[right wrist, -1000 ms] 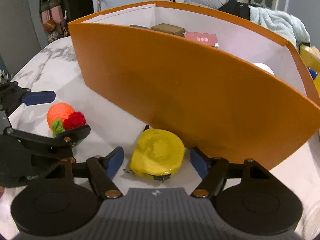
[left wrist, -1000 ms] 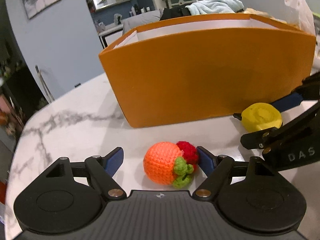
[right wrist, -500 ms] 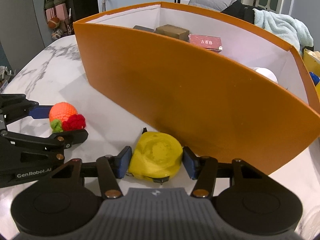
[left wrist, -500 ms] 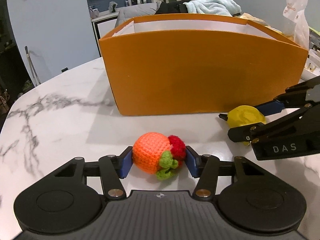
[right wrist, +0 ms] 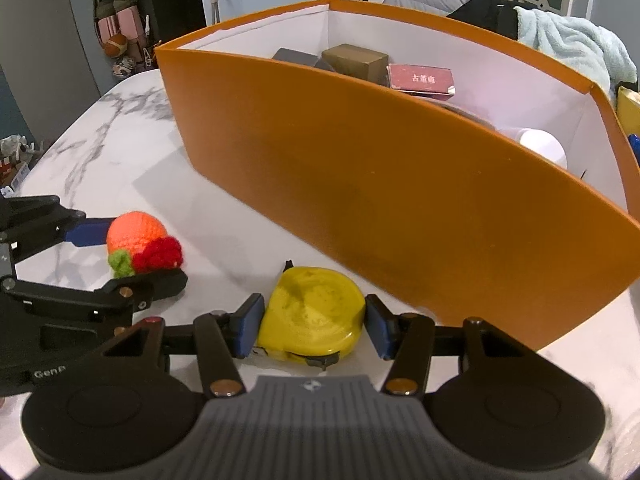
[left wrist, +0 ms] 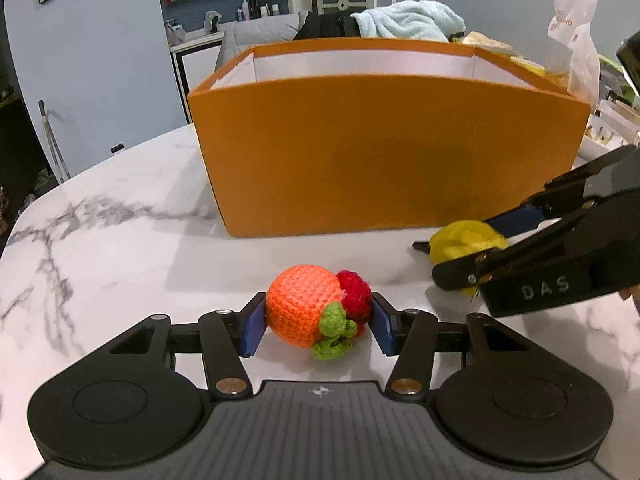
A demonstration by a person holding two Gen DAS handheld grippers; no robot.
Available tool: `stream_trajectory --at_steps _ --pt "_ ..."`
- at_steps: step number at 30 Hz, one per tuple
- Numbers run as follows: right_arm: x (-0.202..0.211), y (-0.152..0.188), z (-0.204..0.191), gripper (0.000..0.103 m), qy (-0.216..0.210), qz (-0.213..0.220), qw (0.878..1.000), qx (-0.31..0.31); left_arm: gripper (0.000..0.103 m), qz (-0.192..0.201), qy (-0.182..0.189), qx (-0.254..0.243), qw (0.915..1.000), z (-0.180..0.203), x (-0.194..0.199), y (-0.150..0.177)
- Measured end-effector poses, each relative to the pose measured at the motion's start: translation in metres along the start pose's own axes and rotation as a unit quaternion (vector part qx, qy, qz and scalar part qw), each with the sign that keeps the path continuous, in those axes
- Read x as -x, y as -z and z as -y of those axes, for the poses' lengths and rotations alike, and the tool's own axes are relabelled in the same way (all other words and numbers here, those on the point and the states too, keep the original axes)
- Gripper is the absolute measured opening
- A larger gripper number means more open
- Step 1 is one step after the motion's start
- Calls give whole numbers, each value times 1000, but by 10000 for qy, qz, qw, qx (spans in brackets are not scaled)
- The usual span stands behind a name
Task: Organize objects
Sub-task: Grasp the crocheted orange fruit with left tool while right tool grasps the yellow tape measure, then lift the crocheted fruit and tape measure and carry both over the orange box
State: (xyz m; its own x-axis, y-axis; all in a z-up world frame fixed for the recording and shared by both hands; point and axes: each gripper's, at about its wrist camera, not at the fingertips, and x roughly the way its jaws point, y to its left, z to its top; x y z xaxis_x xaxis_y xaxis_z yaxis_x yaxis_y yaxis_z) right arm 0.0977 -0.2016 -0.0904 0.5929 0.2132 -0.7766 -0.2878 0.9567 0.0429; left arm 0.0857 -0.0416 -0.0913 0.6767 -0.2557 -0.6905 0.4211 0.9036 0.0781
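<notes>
Grippers both clamped on small things at six o'clock of an orange box.

Left gripper: jaws closing, blue pads pressed on either side of crocheted orange fruit, red and green knit bits at its three o'clock side, resting low over marble bench. Right gripper: jaws clamped on yellow tape measure, just beside near wall of orange box. Fruit at nine o'clock of tape measure, near but apart. Box wall directly at twelve o'clock of both grippers, tall, blocking the straight path ahead. Inside box, toward far side: brown carton, red packet with printed characters, dark box, white rounded thing. Beyond box: pale blue towel, clear printed bag at two o'clock.
</notes>
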Motion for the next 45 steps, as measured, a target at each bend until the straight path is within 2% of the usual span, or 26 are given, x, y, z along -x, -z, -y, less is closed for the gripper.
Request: stream_trajectory --at_steps 5,11,25,34,40,45 --pt "10 -6 -1 56 -135 81 9998 -94 62 161 29 73 9998 -2 9 -8" --pt "29 -19 2 56 -259 343 9985 -343 61 588 62 285 9978 -6 29 -23" --pt "83 -45 20 56 -432 974 9914 -763 61 1342 247 260 9903 7 71 -62" --pt "120 -65 38 56 -530 1463 9815 -1117 61 1866 458 299 9809 22 97 -94" --pt "151 -79 48 56 -600 1848 9722 -1309 61 2135 424 213 9758 31 116 -118" --pt "198 -92 47 56 -541 2483 9603 -1152 61 2660 326 -128 9633 43 146 -139"
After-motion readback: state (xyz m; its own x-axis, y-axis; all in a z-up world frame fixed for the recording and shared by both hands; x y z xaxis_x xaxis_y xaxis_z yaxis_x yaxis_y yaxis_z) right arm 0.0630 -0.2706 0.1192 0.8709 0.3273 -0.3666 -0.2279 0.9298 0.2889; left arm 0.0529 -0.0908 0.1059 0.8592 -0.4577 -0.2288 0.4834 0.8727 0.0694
